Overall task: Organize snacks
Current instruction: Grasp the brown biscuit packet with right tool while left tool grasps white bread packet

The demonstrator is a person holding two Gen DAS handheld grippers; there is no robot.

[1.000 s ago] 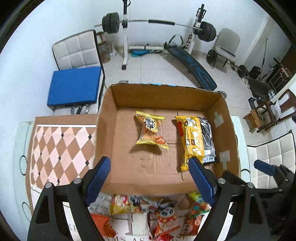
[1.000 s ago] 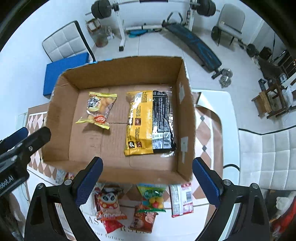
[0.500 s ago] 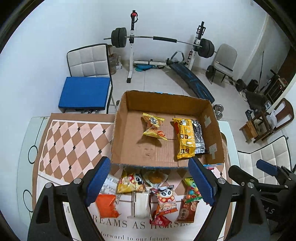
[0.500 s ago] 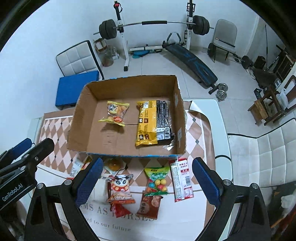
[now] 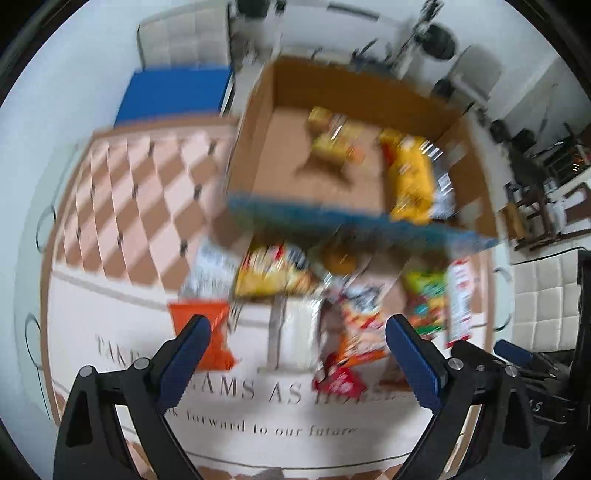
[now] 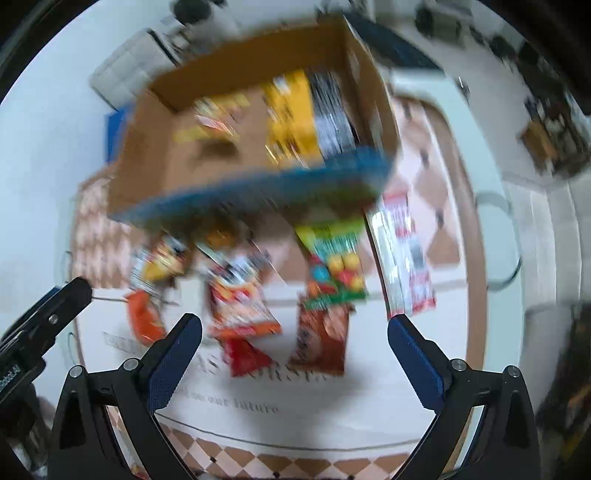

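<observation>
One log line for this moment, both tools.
left tool: opening, empty | right tool: open, empty | box: two packets | loose snacks: on table

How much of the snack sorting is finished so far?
Barely started. Two packets lie in the cardboard box: a small yellow one and a large yellow-and-black bag. Neither the left gripper, jaws opening, nor the right gripper holds anything. The blurred pile in front of the box, including the orange packet and gumball bag, remains.

A counter [image 5: 122,177] covered by a cloth with a pink and brown diamond pattern and a white panel of printed lettering [image 5: 258,428]. Far left, a white padded chair [image 5: 184,33] with a blue cushion [image 5: 173,92]. Blurred gym equipment [image 5: 439,37] stands far right.
</observation>
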